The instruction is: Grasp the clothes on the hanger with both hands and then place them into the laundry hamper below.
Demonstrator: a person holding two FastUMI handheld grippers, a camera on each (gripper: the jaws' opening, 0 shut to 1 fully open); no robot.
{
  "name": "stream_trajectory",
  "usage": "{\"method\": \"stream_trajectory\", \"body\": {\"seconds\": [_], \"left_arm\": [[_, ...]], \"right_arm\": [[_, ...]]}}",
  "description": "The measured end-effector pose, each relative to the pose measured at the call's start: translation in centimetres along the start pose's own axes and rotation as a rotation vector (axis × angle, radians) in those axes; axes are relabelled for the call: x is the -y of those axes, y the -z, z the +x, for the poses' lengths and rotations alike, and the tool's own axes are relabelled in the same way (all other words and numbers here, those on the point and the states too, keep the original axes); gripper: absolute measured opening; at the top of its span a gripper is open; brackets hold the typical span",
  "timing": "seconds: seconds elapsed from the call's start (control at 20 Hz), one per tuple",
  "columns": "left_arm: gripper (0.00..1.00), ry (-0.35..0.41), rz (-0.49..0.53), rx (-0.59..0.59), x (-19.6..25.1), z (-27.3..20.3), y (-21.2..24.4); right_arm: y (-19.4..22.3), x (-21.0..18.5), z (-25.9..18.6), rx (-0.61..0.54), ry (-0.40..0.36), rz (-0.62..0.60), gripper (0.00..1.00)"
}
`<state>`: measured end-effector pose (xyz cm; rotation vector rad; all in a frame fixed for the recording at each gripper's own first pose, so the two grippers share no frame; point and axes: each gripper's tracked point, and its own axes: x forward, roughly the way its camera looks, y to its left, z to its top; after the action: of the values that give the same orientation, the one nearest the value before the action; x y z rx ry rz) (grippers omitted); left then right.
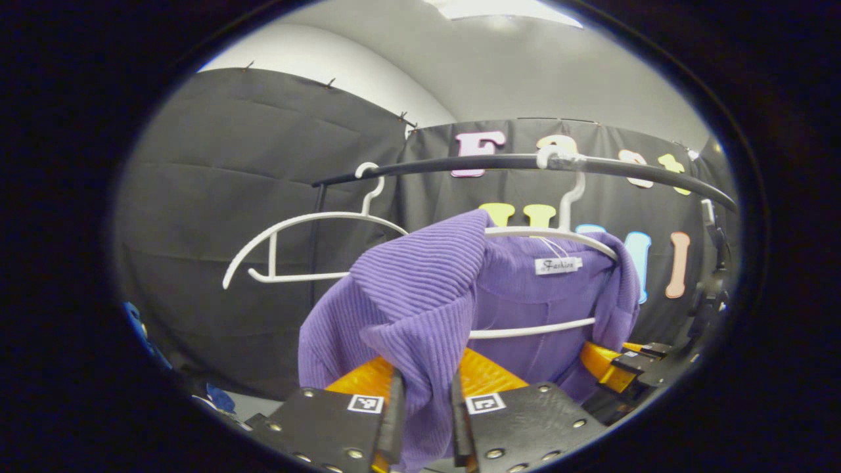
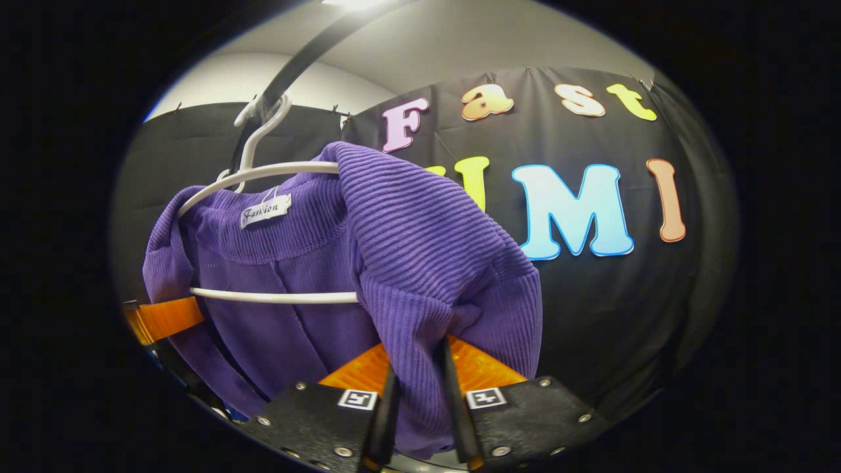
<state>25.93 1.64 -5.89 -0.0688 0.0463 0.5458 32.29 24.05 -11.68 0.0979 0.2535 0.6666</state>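
A purple ribbed sweater (image 1: 420,295) hangs on a white hanger (image 1: 565,233) from a black rail (image 1: 512,163). My left gripper (image 1: 426,420) is shut on a fold of the sweater's left shoulder, which bunches between the fingers. In the right gripper view the same sweater (image 2: 407,243) drapes over its hanger (image 2: 263,172), and my right gripper (image 2: 417,420) is shut on the cloth of the other shoulder. The right gripper (image 1: 624,364) also shows at the sweater's far side in the left gripper view, and the left gripper (image 2: 161,318) shows at the left edge of the right gripper view.
An empty white hanger (image 1: 295,249) hangs on the rail to the left of the sweater. The black cloth wall stands close behind. Something blue (image 1: 141,332) shows low at the left edge.
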Motion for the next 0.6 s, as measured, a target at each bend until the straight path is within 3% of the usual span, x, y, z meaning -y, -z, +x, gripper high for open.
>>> {"method": "stream_trajectory", "body": {"seconds": [0.05,0.15,0.2,0.25,0.3,0.35,0.4,0.5,0.6], "left_arm": [[0.19,0.021,-0.022,-0.007,0.3,0.0,0.0],[0.17,0.074,-0.041,-0.018,0.8,0.1,0.4],[0.27,0.096,-0.034,-0.016,0.8,0.0,0.4],[0.27,0.110,-0.016,-0.016,0.9,-0.2,0.4],[0.27,0.075,0.015,-0.009,0.0,-0.5,0.1],[0.14,0.060,0.012,0.014,-1.0,-0.3,-0.6],[0.01,0.097,-0.029,0.010,0.3,-0.7,-0.4],[0.06,0.097,-0.043,0.011,0.1,-1.0,-0.2],[0.01,0.101,-0.036,0.024,0.0,-1.4,-0.6]], "right_arm": [[-0.2,0.5,0.1,0.006,-0.004,0.012,0.19],[-0.6,0.7,-0.4,0.009,-0.023,0.034,0.07],[-0.5,0.7,-0.6,0.007,-0.032,0.042,0.05],[-0.6,0.7,-0.8,0.008,-0.045,0.053,0.02],[-0.5,0.8,-0.6,0.006,-0.054,0.060,0.00],[-0.5,0.9,-0.5,0.003,-0.060,0.060,0.00],[-0.7,0.9,-0.5,0.004,-0.063,0.058,0.00],[-1.0,1.1,-0.8,0.018,-0.056,0.051,0.00],[-1.1,1.2,-0.9,0.026,-0.049,0.057,0.00]]}}
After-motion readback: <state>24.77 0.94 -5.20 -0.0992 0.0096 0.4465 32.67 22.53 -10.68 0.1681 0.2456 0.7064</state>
